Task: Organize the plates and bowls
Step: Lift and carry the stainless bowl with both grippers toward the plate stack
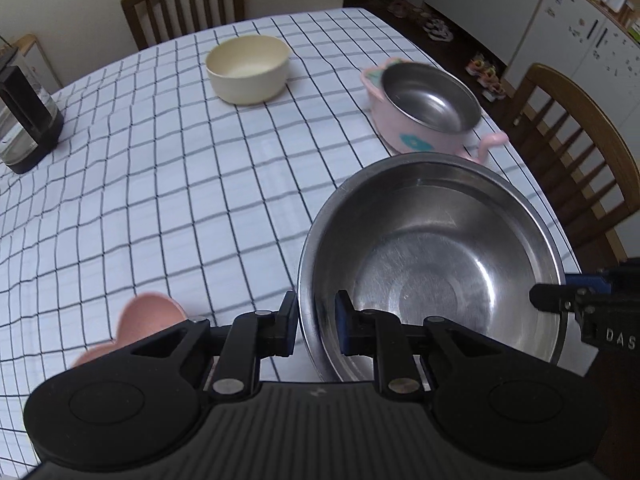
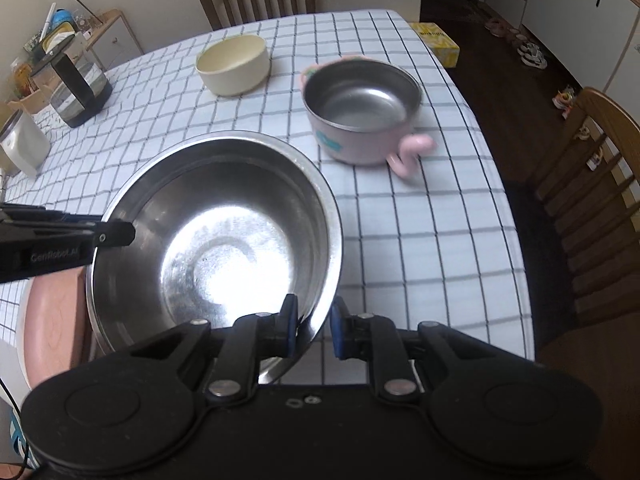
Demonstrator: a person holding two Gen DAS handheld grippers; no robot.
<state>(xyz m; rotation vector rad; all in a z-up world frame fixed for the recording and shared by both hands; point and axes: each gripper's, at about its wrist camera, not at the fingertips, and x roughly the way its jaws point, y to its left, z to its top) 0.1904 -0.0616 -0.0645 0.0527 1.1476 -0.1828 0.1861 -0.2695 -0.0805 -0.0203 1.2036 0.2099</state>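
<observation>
A large steel bowl is held between both grippers above the checked table. My left gripper is shut on its left rim, one finger inside and one outside. My right gripper is shut on its right rim the same way; it also shows in the left wrist view. A pink plate lies under the bowl's left side. A pink steel-lined bowl with handles and a cream bowl stand farther back.
A glass kettle on a black base stands at the far left, a white appliance beside it. Wooden chairs stand behind and right of the table. A yellow box lies beyond the far right corner.
</observation>
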